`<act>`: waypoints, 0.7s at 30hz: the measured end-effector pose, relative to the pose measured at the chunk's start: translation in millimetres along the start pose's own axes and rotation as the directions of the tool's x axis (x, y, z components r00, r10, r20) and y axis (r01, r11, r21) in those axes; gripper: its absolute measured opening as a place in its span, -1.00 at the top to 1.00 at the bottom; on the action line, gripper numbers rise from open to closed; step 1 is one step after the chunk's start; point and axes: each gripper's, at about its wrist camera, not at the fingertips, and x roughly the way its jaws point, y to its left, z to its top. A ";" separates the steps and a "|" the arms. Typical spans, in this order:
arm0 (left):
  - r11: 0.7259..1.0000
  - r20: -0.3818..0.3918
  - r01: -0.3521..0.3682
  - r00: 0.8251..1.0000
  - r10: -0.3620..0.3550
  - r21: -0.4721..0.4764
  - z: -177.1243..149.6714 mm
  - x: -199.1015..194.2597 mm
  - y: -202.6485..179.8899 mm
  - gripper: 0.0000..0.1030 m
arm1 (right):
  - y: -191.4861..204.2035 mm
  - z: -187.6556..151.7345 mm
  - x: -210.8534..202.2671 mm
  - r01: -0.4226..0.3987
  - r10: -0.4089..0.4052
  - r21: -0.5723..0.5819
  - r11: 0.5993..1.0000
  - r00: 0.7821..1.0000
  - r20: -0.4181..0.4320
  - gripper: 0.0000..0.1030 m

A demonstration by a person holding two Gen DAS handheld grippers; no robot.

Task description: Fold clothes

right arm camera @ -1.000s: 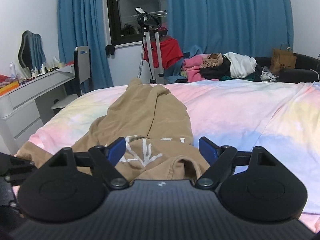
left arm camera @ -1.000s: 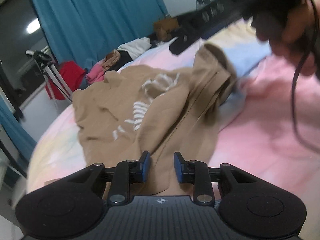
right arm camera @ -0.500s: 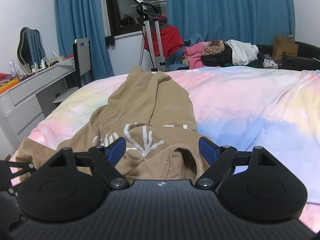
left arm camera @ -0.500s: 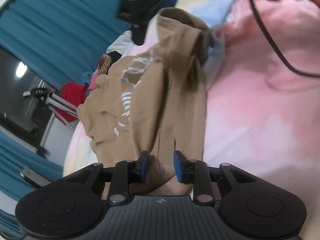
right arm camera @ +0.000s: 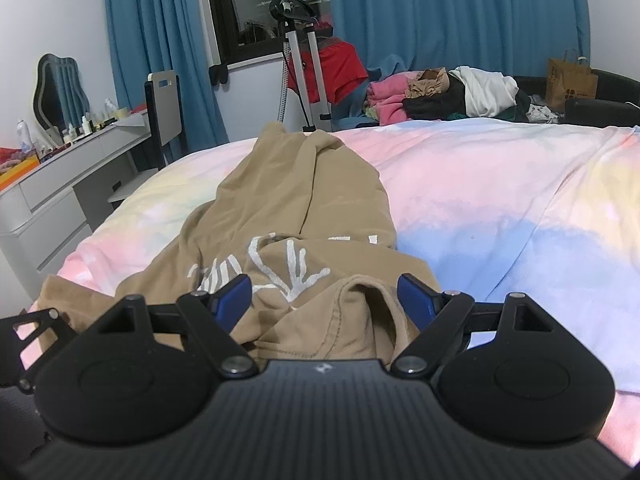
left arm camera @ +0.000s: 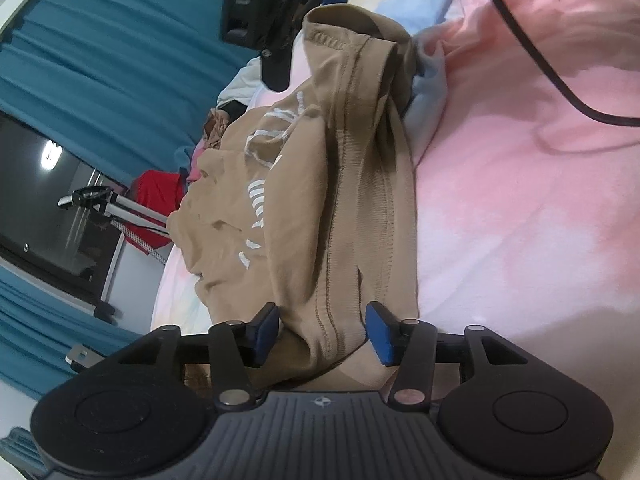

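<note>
A tan garment with white print (left arm camera: 304, 200) lies crumpled on a pastel pink and blue bedsheet (left arm camera: 520, 200). My left gripper (left arm camera: 324, 332) is open, its blue pads on either side of the garment's near hem, which bulges between them. The right gripper (left arm camera: 276, 12) shows in the left wrist view at the top, by the garment's far folded edge. In the right wrist view the garment (right arm camera: 288, 208) stretches away from me. My right gripper (right arm camera: 326, 300) is open, with a folded cuff-like edge between its fingers.
A grey dresser with bottles (right arm camera: 52, 172) and a chair (right arm camera: 162, 116) stand left of the bed. A steamer stand (right arm camera: 304, 52), a clothes pile (right arm camera: 440, 96) and a paper bag (right arm camera: 570, 78) are behind it. Blue curtains (right arm camera: 440, 12) line the wall. A black cable (left arm camera: 532, 60) hangs over the sheet.
My left gripper has opened from a narrow gap to a wide one at the garment's near hem, and its view has rolled. The right gripper stays open and has come slightly nearer the garment.
</note>
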 end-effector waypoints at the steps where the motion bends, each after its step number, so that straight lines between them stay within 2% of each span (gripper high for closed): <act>1: 1.000 0.001 0.004 1.000 -0.004 -0.017 0.4 -0.2 2.2 0.53 | -0.2 0.2 0.0 0.000 0.000 0.001 1.000 1.000 0.001 -0.58; 2: 0.999 0.000 0.001 1.000 -0.001 -0.039 1.2 0.1 5.9 0.78 | -0.8 0.4 -0.2 0.001 -0.001 0.005 1.000 1.000 0.002 -0.58; 5: 0.987 0.053 0.022 0.998 -0.013 -0.161 3.1 -7.6 24.8 0.79 | -2.6 1.3 -1.0 0.000 0.000 0.018 1.000 1.000 0.007 -0.58; 7: 0.957 0.110 0.057 0.994 -0.026 -0.284 4.5 -18.1 44.2 0.80 | -3.2 1.7 -2.6 -0.004 0.004 0.021 1.000 1.000 0.012 -0.58; 8: 0.929 0.144 0.095 0.989 -0.045 -0.357 3.8 -23.5 55.9 0.80 | -2.7 2.0 -4.1 -0.009 0.008 0.018 1.000 1.000 0.018 -0.58; 10: 0.842 0.225 0.195 0.970 -0.091 -0.503 -1.4 -33.5 81.2 0.80 | -0.5 2.4 -8.5 -0.021 0.021 0.002 1.000 0.999 0.035 -0.58; 12: 0.718 0.312 0.301 0.942 -0.122 -0.627 -11.6 -42.1 104.3 0.80 | 4.3 2.5 -15.4 -0.036 0.038 -0.032 0.999 0.998 0.058 -0.58; 16: 0.486 0.431 0.437 0.893 -0.132 -0.757 -33.2 -50.3 135.9 0.80 | 22.2 0.2 -25.0 -0.099 0.110 -0.147 0.984 0.992 0.070 -0.59; 19: 0.381 0.469 0.478 0.874 -0.123 -0.791 -42.8 -51.6 148.0 0.80 | 40.8 -6.3 -26.0 -0.170 0.188 -0.244 0.955 0.981 0.052 -0.59; 21: 0.359 0.475 0.486 0.871 -0.125 -0.797 -44.1 -53.2 150.3 0.80 | 52.1 -10.5 -26.8 -0.208 0.231 -0.307 0.929 0.972 0.040 -0.59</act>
